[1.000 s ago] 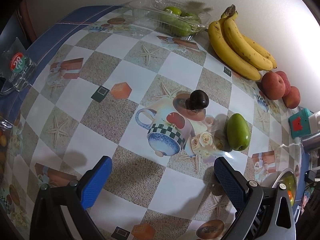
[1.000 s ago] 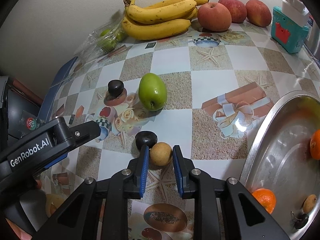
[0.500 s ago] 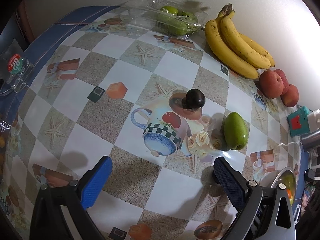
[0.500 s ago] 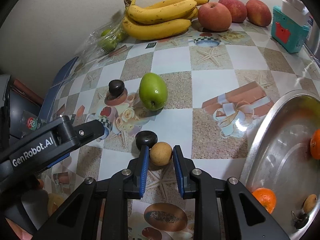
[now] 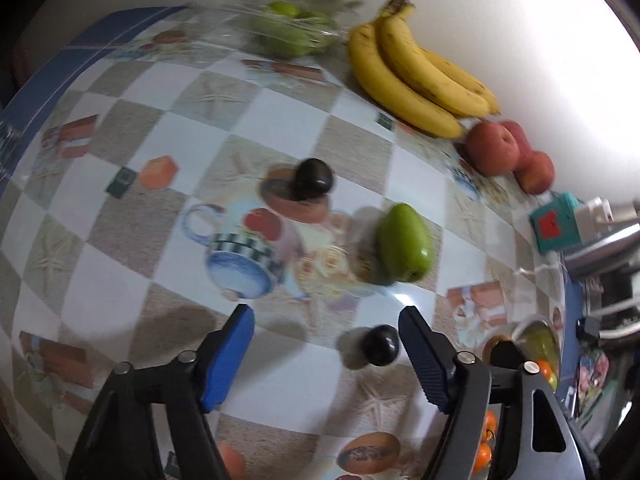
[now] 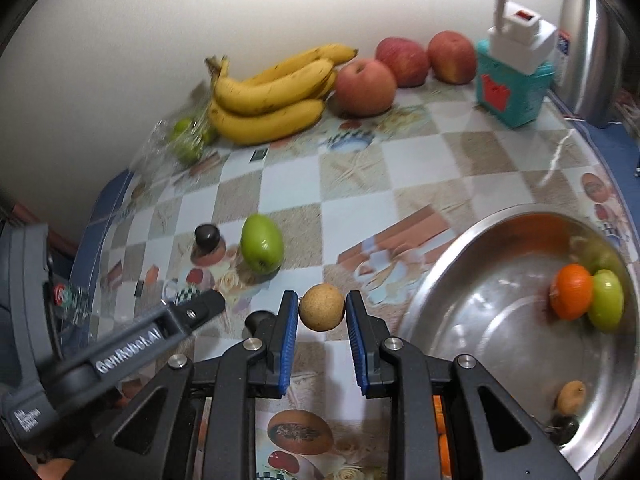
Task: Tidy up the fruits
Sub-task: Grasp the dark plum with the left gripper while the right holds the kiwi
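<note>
Right claw (image 6: 322, 314): clenched on a small round tan fruit (image 6: 321, 307), pinched between both blue pads and lifted clear of the surface, just left of the steel bowl's rim. Left claw (image 5: 326, 354): released, jaws spread wide, hovering low over the surface with a small dark plum (image 5: 381, 345) lying between the pads, close to the right one.

Surface (image 6: 420, 168): covered in a checked printed cloth with starfish, teapot and gift-box motifs; a blue border runs along the far left edge.

Steel bowl (image 6: 472, 320): large, round, at the right side of the surface. Contents: one orange (image 6: 571, 291) touching a green fruit (image 6: 607, 299) against the far wall; a small tan fruit (image 6: 571, 398) and a dark one (image 6: 565, 426) near the front wall.

Bananas (image 6: 272, 100): one yellow bunch against the back wall.

Red apples (image 6: 365, 87): three in a row to the right of the bananas, the nearest touching the bunch.

Teal box (image 6: 514, 92): right of the apples, with a white block on top.

Clear plastic tray (image 5: 280, 28): left of the bananas, holding green fruits; blurred.

Green mango-shaped fruit (image 6: 262, 249): loose, mid-surface.

Second dark plum (image 6: 206, 235): loose, just left of the green fruit, apart from it.
</note>
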### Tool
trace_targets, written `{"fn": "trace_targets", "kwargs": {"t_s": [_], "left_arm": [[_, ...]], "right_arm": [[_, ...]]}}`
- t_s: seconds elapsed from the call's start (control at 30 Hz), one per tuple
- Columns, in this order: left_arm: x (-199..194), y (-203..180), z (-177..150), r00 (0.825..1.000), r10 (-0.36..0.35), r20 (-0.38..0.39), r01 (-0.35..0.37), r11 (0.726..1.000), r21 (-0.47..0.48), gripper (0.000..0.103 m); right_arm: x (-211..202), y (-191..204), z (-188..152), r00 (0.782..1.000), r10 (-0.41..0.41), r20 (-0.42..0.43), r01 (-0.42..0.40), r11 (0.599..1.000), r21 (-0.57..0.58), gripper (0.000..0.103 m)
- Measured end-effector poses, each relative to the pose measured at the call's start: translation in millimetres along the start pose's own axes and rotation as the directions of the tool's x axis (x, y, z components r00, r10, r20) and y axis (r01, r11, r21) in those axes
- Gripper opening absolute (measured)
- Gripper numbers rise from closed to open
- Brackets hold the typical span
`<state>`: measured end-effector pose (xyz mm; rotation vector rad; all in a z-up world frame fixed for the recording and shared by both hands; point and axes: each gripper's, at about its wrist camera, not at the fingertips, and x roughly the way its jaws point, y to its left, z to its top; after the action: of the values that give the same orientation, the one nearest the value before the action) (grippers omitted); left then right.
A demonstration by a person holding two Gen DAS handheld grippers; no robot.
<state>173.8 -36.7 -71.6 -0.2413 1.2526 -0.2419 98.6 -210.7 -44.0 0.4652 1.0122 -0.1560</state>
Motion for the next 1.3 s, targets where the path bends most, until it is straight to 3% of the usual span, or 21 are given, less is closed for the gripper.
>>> {"fn": "trace_targets", "kwargs": {"t_s": [0.2,0.4,1.3], "left_arm": [[5,-19,-6,0.999,-0.044,-0.030,0.046,0.997,0.058,0.058],[14,-31,-13,0.998,-0.028,-0.058,0.034,0.994,0.107,0.046],[21,-39,-15,0.997,-0.027,-0.071,0.036,0.990,0.134,0.024]], "right_arm": [[-10,-6,1,1.000,-0.007,0.014,0.007,1.000,0.027,0.026],[-11,-5,0,1.000,-0.010,0.012,0.009,1.000,0.024,0.026],[-14,-5,0,1.000,-0.015,0.009,0.015,1.000,0.021,0.026]]}}
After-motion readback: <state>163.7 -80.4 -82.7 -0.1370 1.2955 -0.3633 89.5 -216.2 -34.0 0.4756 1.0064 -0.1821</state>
